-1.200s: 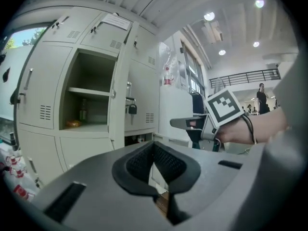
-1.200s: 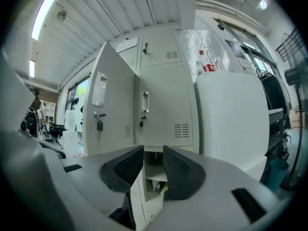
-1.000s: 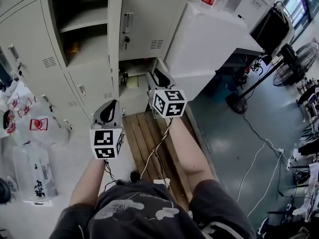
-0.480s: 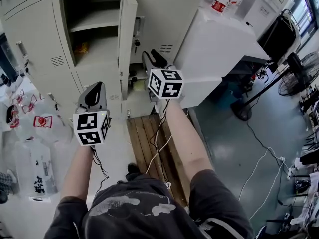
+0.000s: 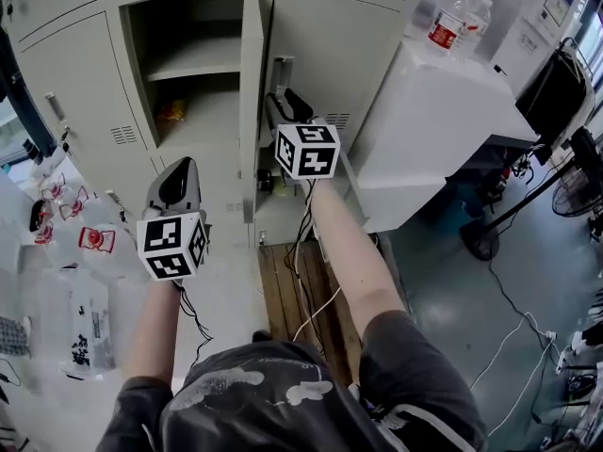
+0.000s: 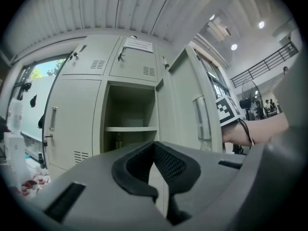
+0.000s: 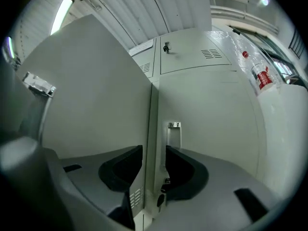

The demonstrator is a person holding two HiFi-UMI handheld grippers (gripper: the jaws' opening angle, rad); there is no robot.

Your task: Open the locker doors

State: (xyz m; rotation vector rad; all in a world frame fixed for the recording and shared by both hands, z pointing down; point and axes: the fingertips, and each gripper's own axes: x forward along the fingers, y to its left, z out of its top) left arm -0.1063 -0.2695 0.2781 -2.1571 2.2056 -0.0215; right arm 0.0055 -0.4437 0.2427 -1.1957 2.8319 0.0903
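Pale grey lockers fill the wall ahead. One compartment (image 5: pixel 193 59) stands open, its door (image 5: pixel 250 92) swung out edge-on toward me. To its right is a closed door (image 5: pixel 320 45) with a metal handle (image 5: pixel 281 69). My right gripper (image 5: pixel 283 102) points level at that handle (image 7: pixel 173 134), close to it but apart. It is open; its jaws have just been opening and nothing is between them (image 7: pixel 154 160). My left gripper (image 5: pixel 177 168) hangs lower left, in front of the open compartment (image 6: pixel 130 114). It is shut and empty (image 6: pixel 155 146).
A white cabinet (image 5: pixel 443 111) with water bottles (image 5: pixel 450 22) on top stands right of the lockers. A wooden pallet (image 5: pixel 301 281) lies on the floor below. Plastic bags (image 5: pixel 85 243) sit at the left. Cables run over the floor at the right.
Both grippers have risen and moved toward the lockers. The right one went from the low compartment up to the closed door's handle. The left one drifted left.
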